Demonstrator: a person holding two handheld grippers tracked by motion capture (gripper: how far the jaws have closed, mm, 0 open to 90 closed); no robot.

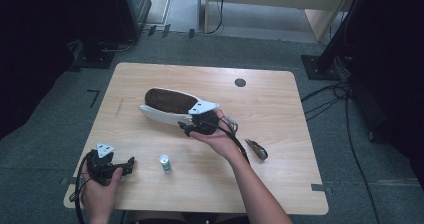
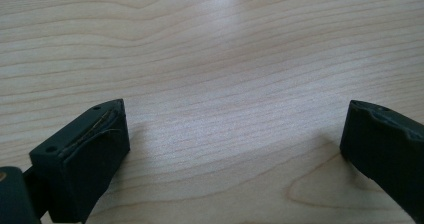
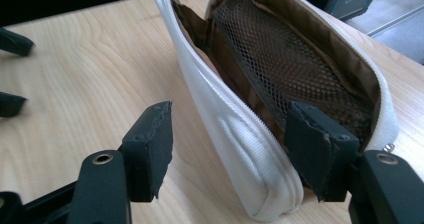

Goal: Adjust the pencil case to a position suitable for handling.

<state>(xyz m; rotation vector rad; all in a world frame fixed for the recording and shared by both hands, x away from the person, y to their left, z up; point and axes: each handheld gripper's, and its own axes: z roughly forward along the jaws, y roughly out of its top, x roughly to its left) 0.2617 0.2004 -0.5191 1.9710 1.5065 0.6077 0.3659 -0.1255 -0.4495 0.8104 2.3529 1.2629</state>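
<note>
**Right tongs straddle the pouch's near wall**

The open white pouch lies mid-table, its long axis running from far left to near right. The right tongs sit at its right end, apart, with one jaw inside the mouth and one outside the white wall, not yet pressing. The left tongs, apart and empty, rest well away at the near-left corner.

Light wood table on grey carpet; dark stands, cables around.
</note>
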